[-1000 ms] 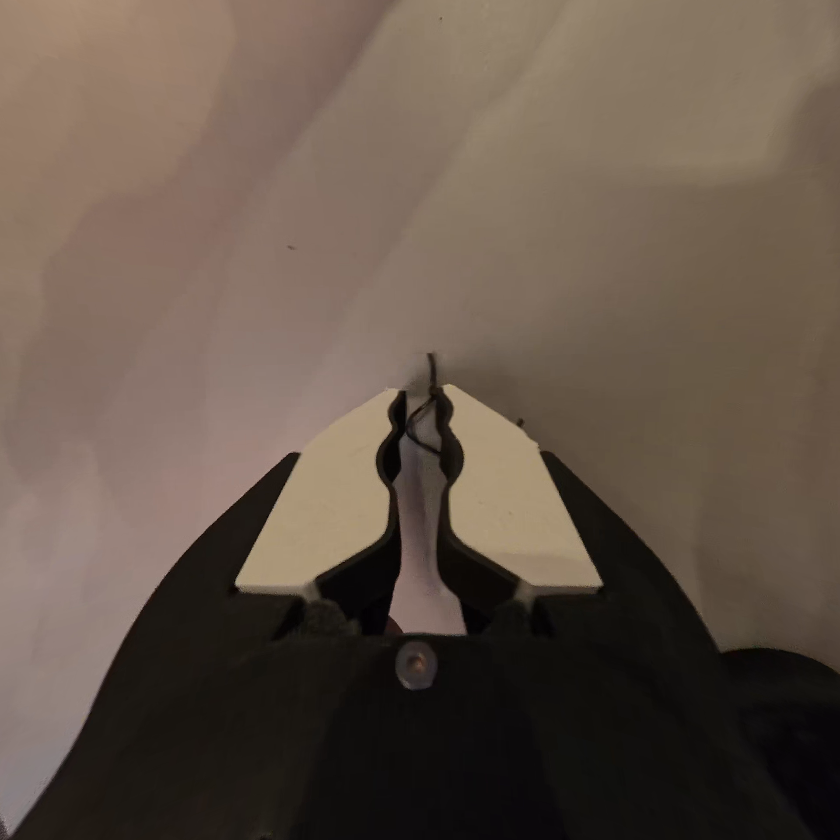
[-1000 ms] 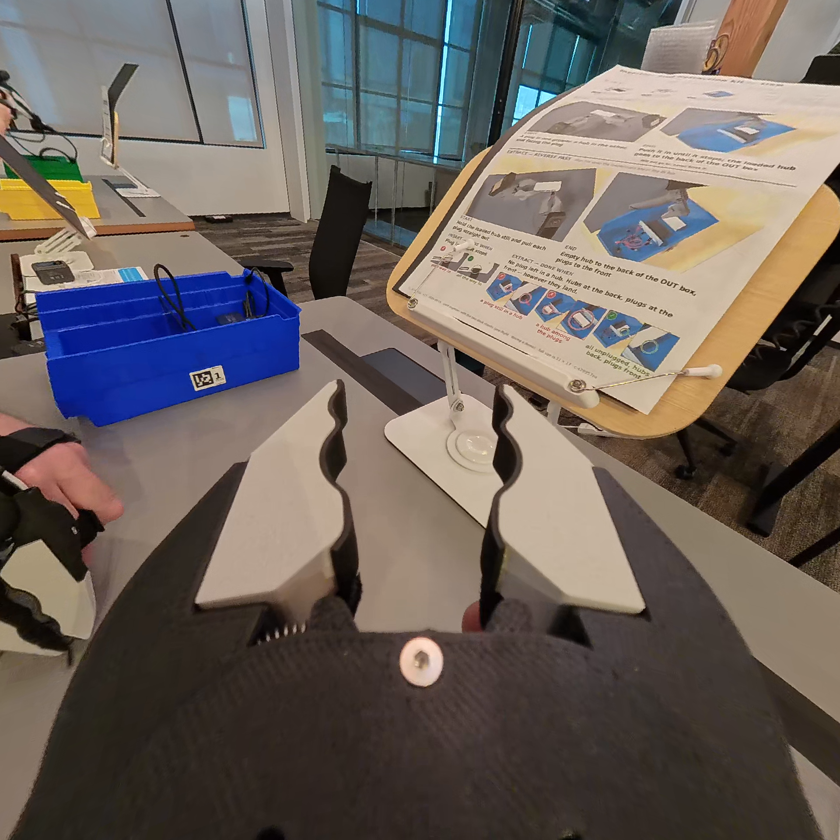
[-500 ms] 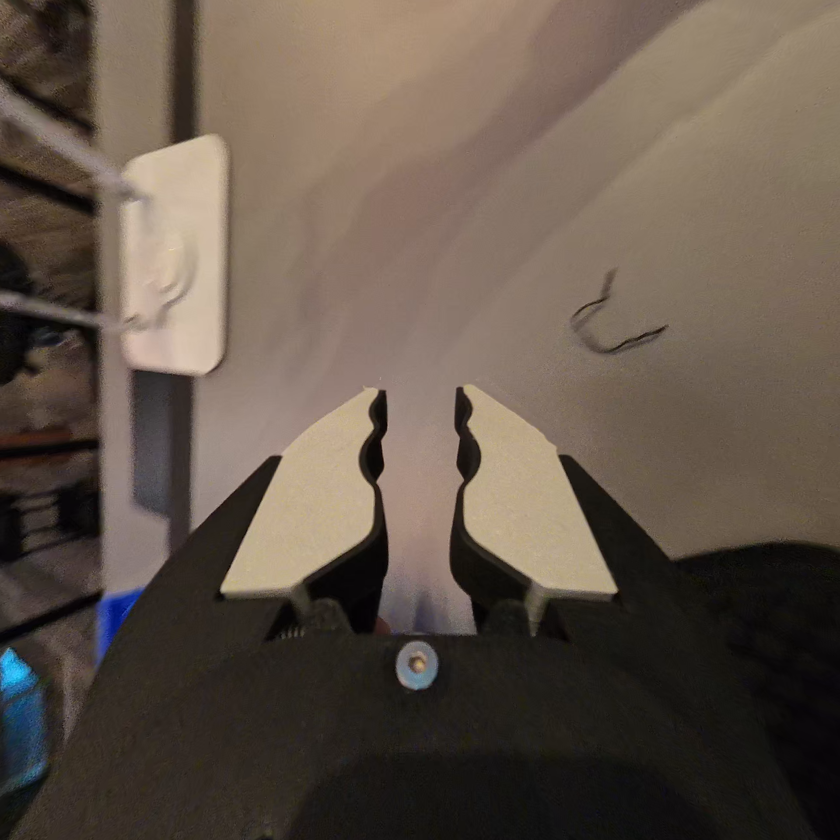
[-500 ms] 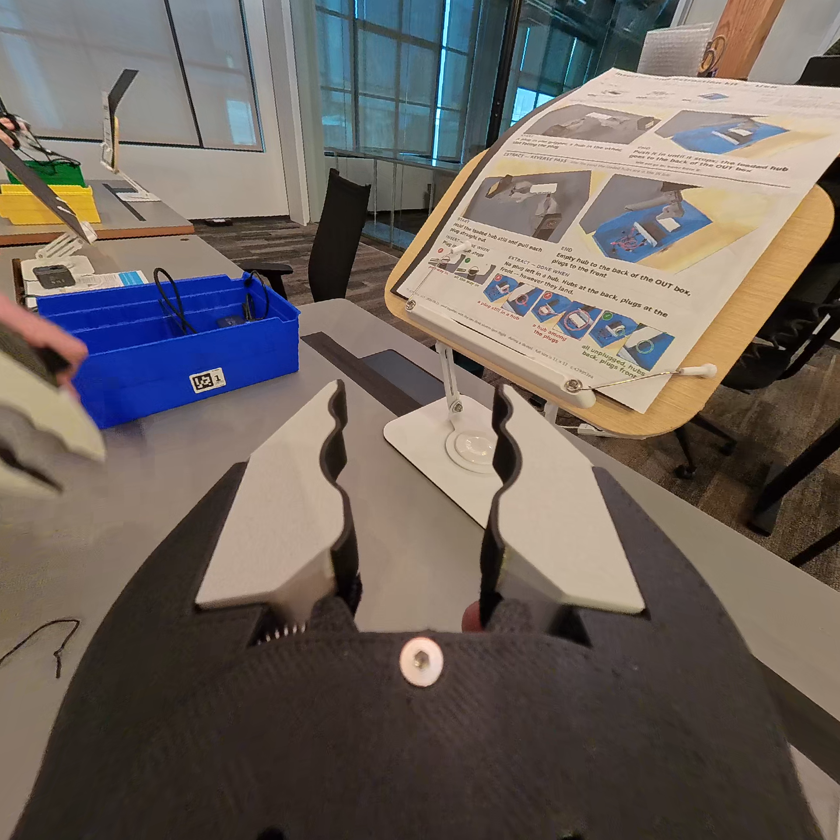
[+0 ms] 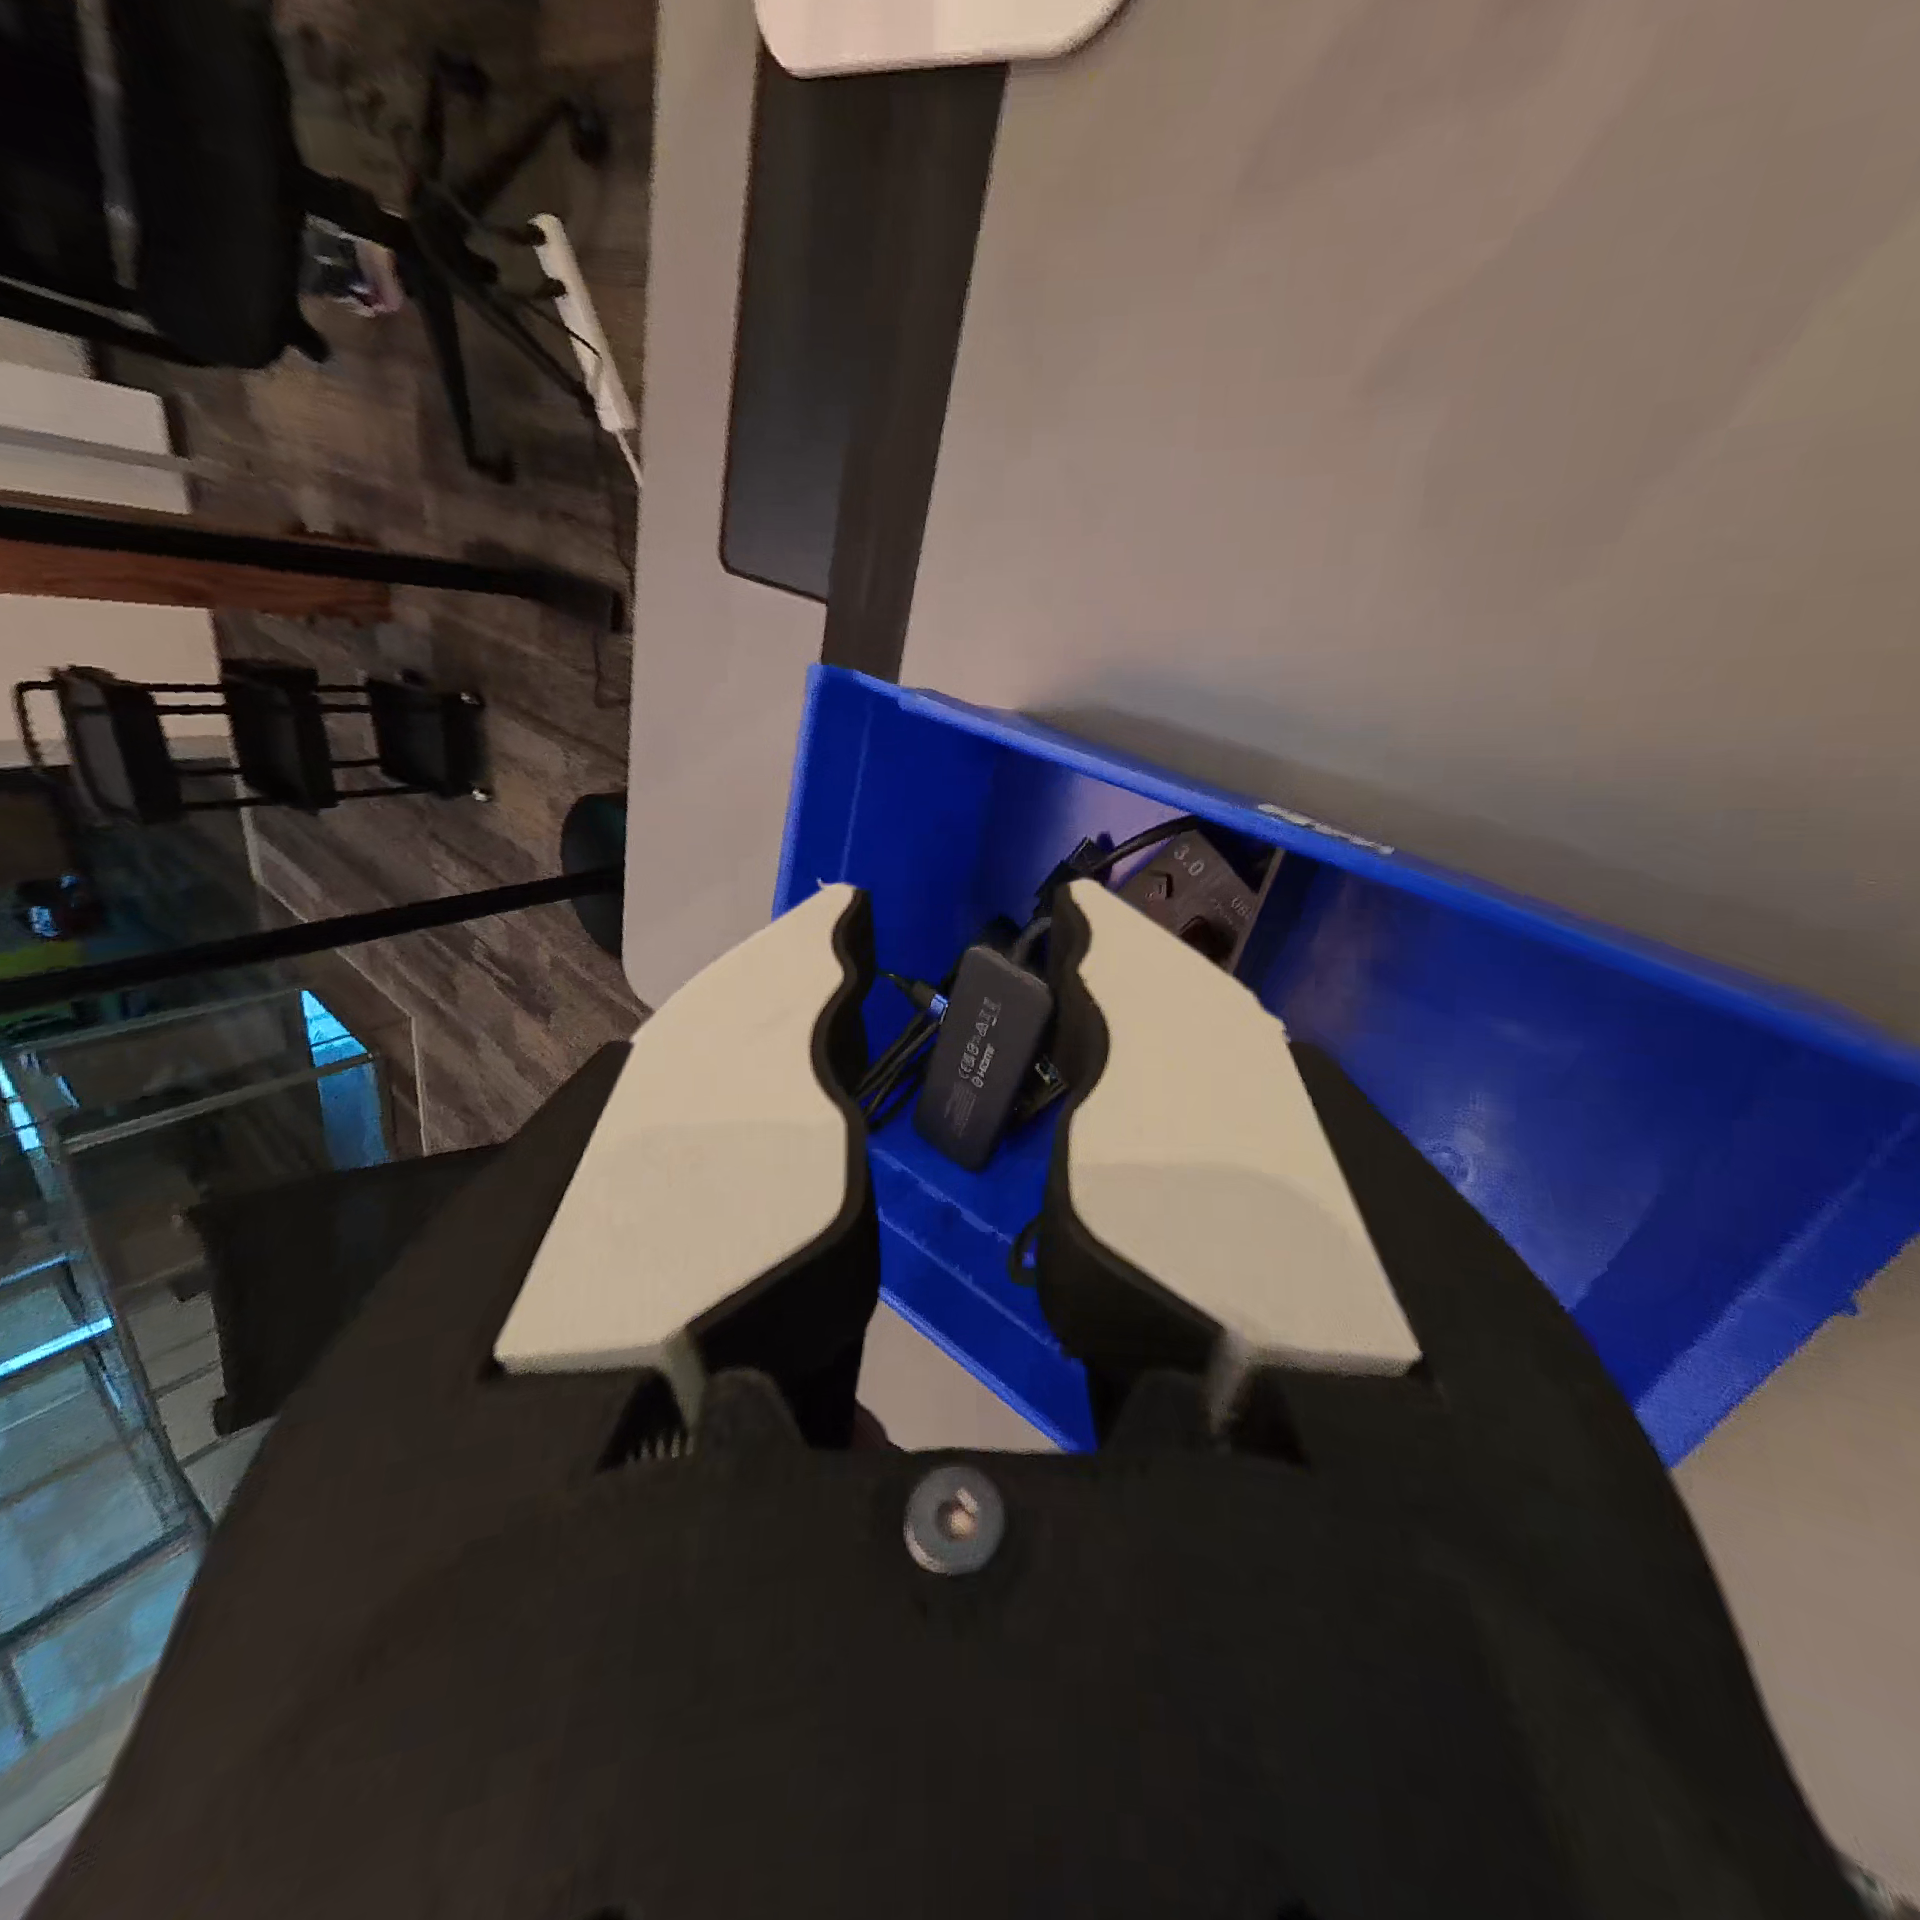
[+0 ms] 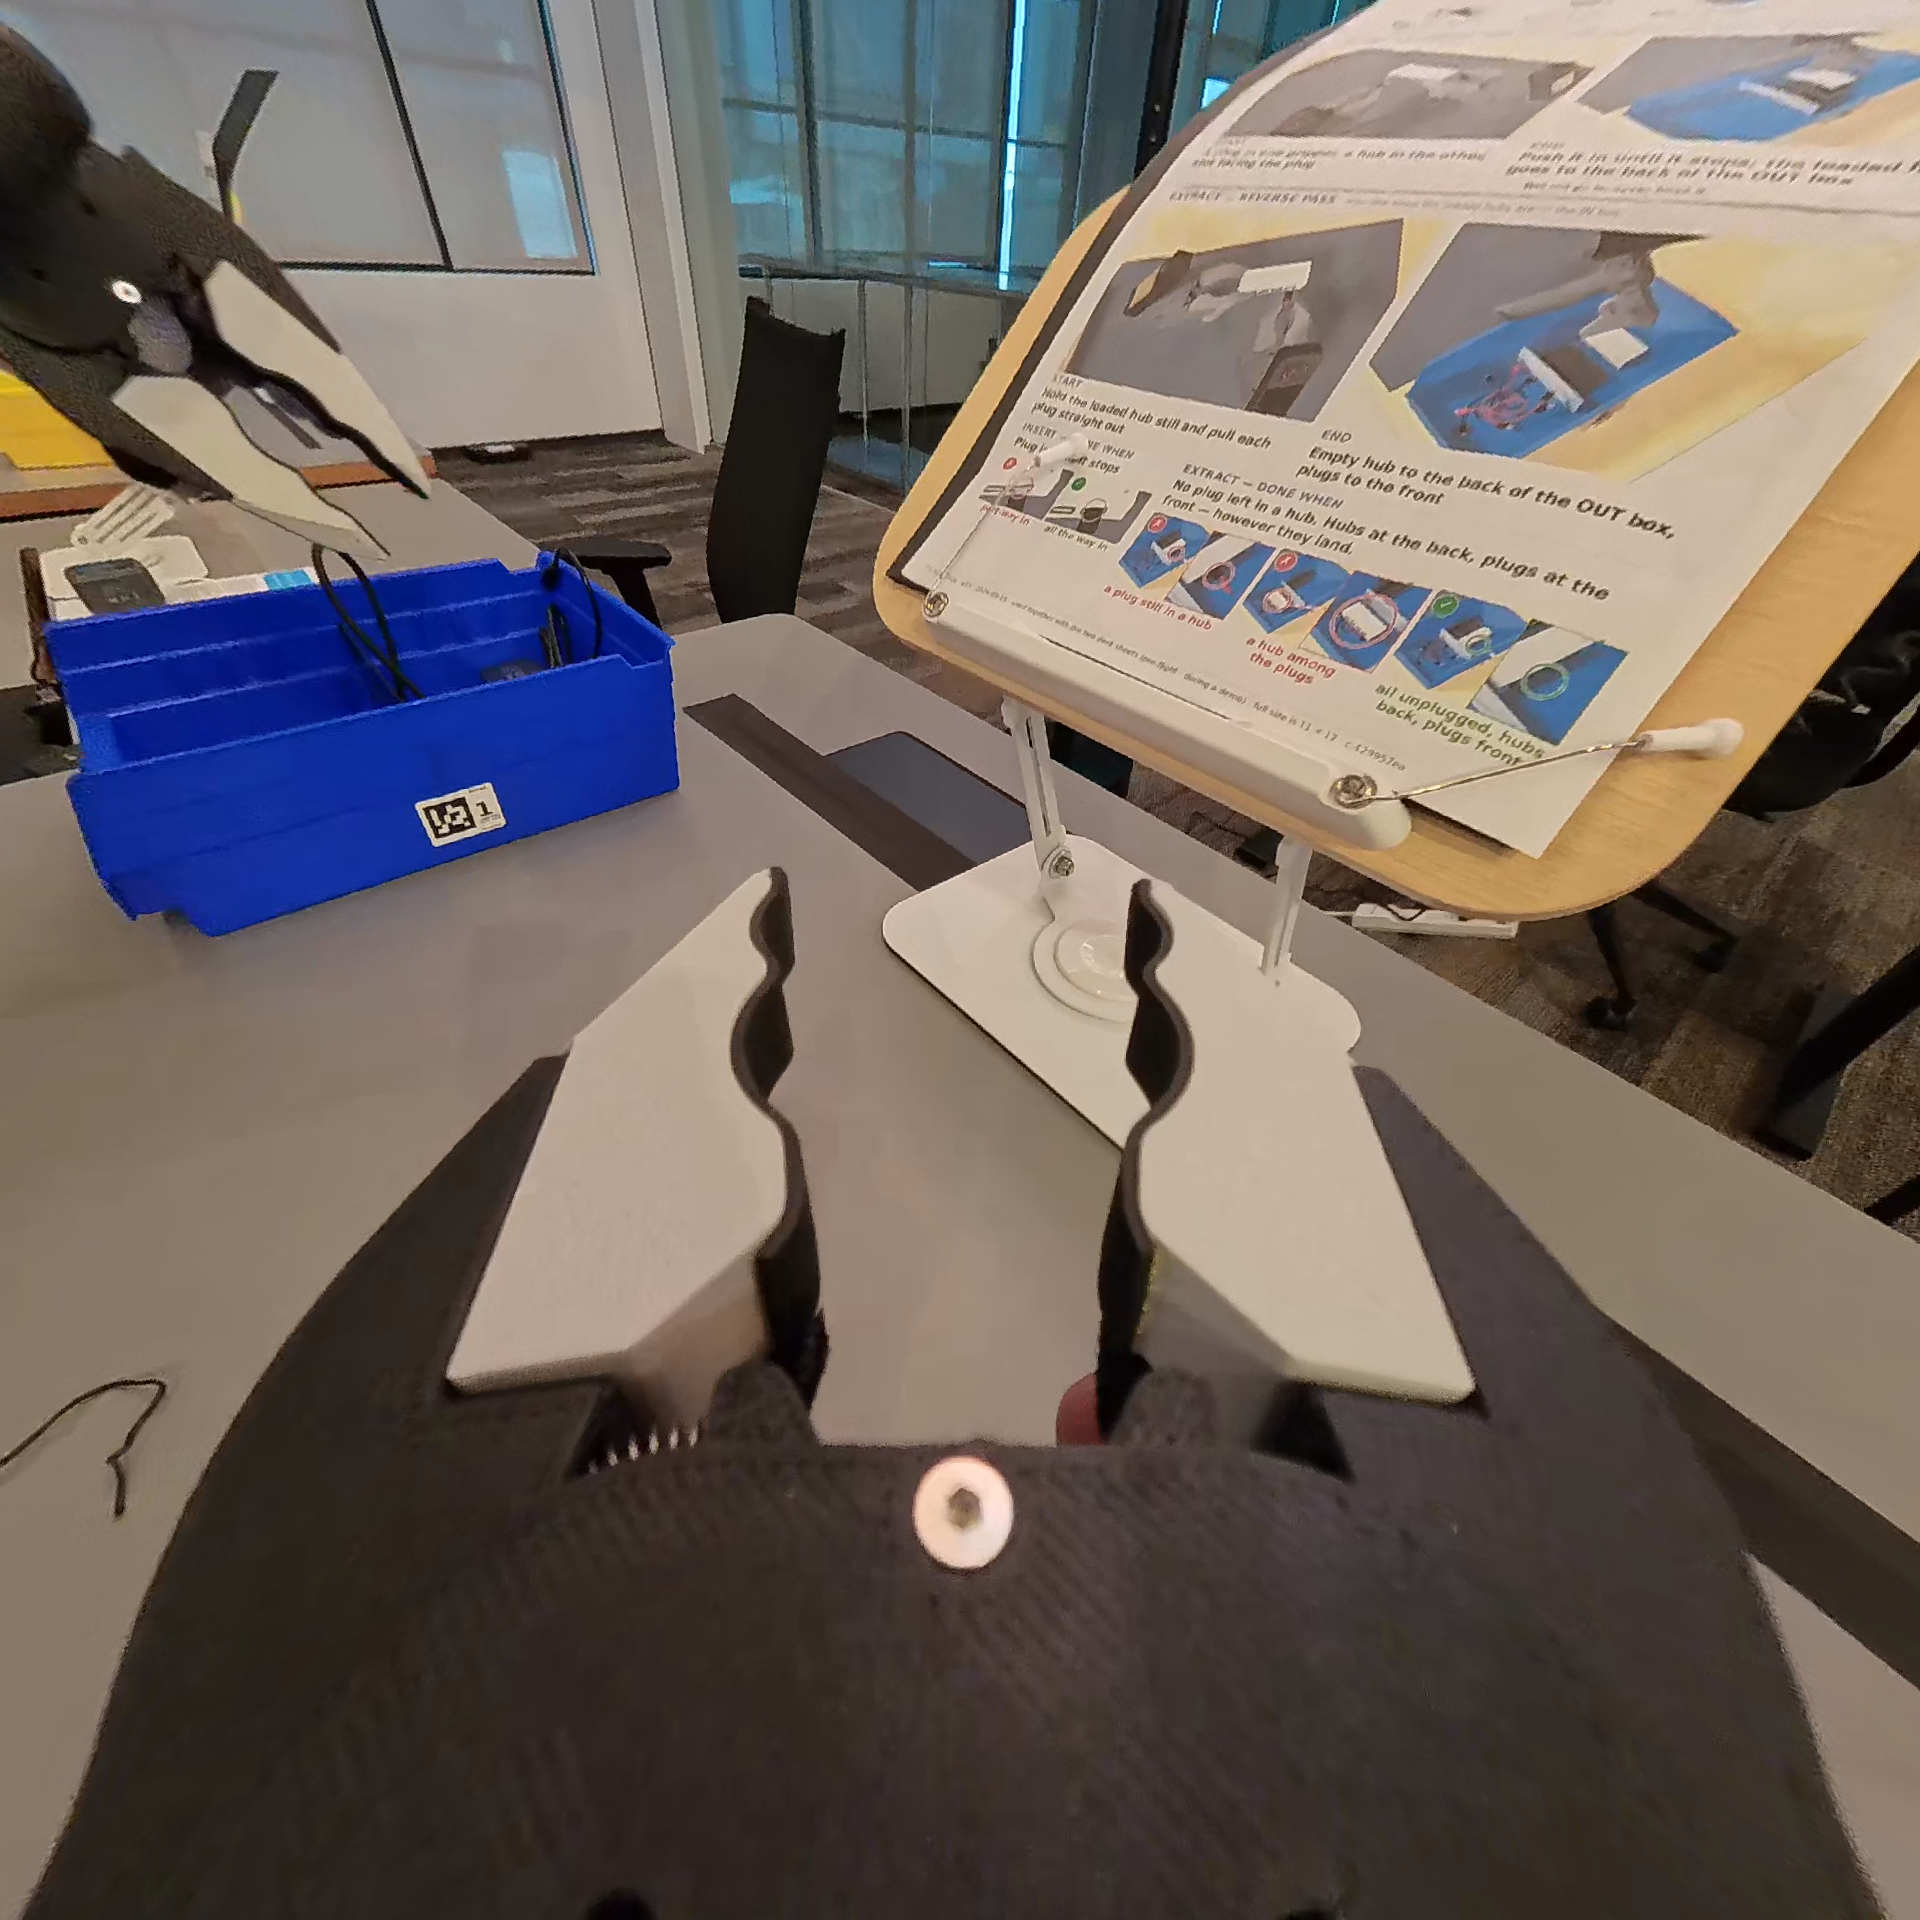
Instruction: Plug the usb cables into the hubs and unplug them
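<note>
Both tongs gape empty: left tongs [image 5: 956, 925] hover above the hub [image 5: 971, 1060] in the blue bin [image 5: 1558, 1039]; right tongs [image 6: 956, 904] wait. Judging so, plugging remains.

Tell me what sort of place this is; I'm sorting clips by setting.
Most likely an open office or lab workspace: grey desks, a black office chair, and glass partition walls behind. A blue bin and an instruction sheet on a stand suggest a set-up work station.

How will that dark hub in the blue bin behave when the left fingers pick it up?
The dark hub looks slim and rigid, so probably light. Its smooth casing may slip. Black cables lie tangled around it in the blue bin, so they will likely drag along.
</note>
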The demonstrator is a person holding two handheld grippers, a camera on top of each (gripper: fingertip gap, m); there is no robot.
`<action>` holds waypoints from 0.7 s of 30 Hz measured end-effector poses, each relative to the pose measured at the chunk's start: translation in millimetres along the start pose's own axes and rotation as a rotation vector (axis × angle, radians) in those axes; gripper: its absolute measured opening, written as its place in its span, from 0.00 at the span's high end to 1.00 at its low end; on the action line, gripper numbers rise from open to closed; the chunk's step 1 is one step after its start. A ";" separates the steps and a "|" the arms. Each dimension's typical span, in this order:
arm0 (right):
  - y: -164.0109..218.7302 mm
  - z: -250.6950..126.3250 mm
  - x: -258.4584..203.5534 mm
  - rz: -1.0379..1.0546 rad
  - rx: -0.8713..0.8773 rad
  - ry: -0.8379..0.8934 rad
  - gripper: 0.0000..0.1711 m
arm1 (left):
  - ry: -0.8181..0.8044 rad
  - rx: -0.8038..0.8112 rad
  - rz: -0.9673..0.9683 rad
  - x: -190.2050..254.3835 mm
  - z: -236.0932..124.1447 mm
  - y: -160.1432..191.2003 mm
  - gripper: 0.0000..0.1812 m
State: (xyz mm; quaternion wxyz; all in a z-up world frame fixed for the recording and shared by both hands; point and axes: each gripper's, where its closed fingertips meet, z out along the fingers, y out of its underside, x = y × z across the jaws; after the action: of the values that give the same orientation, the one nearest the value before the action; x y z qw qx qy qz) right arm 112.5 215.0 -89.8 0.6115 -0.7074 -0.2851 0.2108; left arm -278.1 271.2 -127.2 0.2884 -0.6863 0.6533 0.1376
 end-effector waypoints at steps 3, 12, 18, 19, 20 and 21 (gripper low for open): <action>8.4 3.8 1.8 0.009 -0.020 0.000 0.63 | 0.052 -0.093 0.051 -6.0 27.1 16.9 0.81; 35.4 12.3 15.9 0.045 -0.075 0.011 0.63 | 0.235 -0.227 -0.003 -14.6 54.1 100.4 0.75; 51.6 17.0 21.2 0.067 -0.109 0.012 0.63 | 0.269 -0.265 0.065 2.9 79.0 126.4 0.72; 53.4 17.5 21.2 0.069 -0.113 0.011 0.63 | 0.252 -0.270 0.087 2.4 82.4 128.3 0.72; 54.9 18.2 21.0 0.071 -0.116 0.009 0.63 | 0.227 -0.272 0.104 -0.4 86.2 130.0 0.72; 56.1 18.8 20.7 0.070 -0.119 0.008 0.63 | 0.222 -0.265 0.106 -0.9 89.2 130.9 0.72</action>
State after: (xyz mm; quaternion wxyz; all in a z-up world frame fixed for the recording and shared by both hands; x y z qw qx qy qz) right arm 123.9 237.6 -147.0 0.5617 -0.7529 -0.2697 0.2118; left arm -389.2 326.0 -226.0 0.1135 -0.6939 0.6926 0.1609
